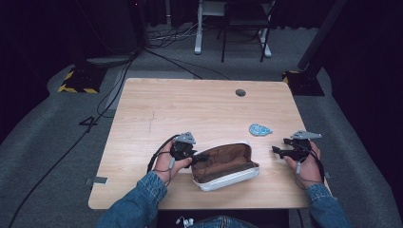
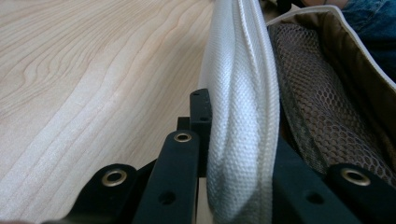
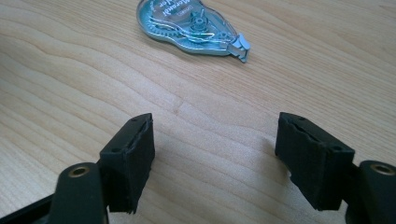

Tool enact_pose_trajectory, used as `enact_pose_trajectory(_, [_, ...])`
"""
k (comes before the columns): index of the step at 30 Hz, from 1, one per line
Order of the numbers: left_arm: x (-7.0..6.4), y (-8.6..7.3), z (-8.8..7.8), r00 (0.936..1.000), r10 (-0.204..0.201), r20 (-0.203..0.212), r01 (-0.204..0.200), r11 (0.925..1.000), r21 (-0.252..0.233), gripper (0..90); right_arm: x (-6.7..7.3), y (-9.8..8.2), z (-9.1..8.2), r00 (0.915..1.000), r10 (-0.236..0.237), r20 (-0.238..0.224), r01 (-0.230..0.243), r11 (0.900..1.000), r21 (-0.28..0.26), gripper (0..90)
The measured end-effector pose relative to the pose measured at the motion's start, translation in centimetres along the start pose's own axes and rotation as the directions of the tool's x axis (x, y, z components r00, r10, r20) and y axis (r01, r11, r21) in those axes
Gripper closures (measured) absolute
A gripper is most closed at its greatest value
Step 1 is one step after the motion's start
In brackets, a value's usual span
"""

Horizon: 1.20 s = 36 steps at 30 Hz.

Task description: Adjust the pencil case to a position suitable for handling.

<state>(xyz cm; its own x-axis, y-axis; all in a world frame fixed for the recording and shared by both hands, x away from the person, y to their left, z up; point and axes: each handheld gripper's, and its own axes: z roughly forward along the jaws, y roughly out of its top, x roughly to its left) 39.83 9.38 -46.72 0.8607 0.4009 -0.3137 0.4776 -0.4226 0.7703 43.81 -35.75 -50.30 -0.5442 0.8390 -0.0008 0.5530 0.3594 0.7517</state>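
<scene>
A: On the wooden table [image 1: 157, 109], at six o'clock from its centre, we see the open pouch [image 1: 223, 164], brown lining up, white outside.

B: At its nine o'clock end we see the left gripper [image 1: 198, 156] clenched on the pouch's white rim [image 2: 240, 121].

A: At three o'clock we see the right gripper [image 1: 277, 151] released, jaws wide over bare wood.

B: At its twelve o'clock lies the blue correction tape dispenser [image 3: 191, 25], apart from pouch and jaws.
</scene>
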Motion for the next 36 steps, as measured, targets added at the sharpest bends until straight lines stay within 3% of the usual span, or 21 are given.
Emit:
enact_pose_trajectory(17, [0.8, -1.1, -1.1, 0.9995, 0.030, -0.008, -0.030, 0.9995, 0.002, 83.2, 0.0, 0.0, 0.0, 1.0000, 0.000, 0.000, 0.000, 1.000, 0.000, 28.5])
enact_pose_trajectory(22, [0.9, -1.3, -0.9, 0.9996, 0.013, -0.026, -0.013, 0.9999, 0.001, 67.1, 0.0, 0.0, 0.0, 1.0000, 0.001, 0.000, -0.001, 1.000, 0.000, 28.5])
enact_pose_trajectory(24, [0.9, -1.3, -0.8, 0.9994, 0.006, -0.034, -0.007, 0.9998, -0.018, 51.1, 0.0, 0.0, 0.0, 1.0000, 0.000, 0.000, 0.000, 1.000, 0.000, 28.5])
enact_pose_trajectory(28, [0.7, -1.2, -0.9, 0.9993, 0.008, -0.037, -0.009, 0.9995, -0.029, 42.8, 0.0, 0.0, 0.0, 1.0000, 0.000, 0.000, 0.000, 1.000, 0.000, 28.5])
enact_pose_trajectory(36, [0.1, -1.0, -2.1, 0.9976, 0.026, -0.065, -0.029, 0.9984, -0.048, 37.0, 0.0, 0.0, 0.0, 1.0000, 0.000, 0.000, 0.000, 1.000, 0.000, 28.5])
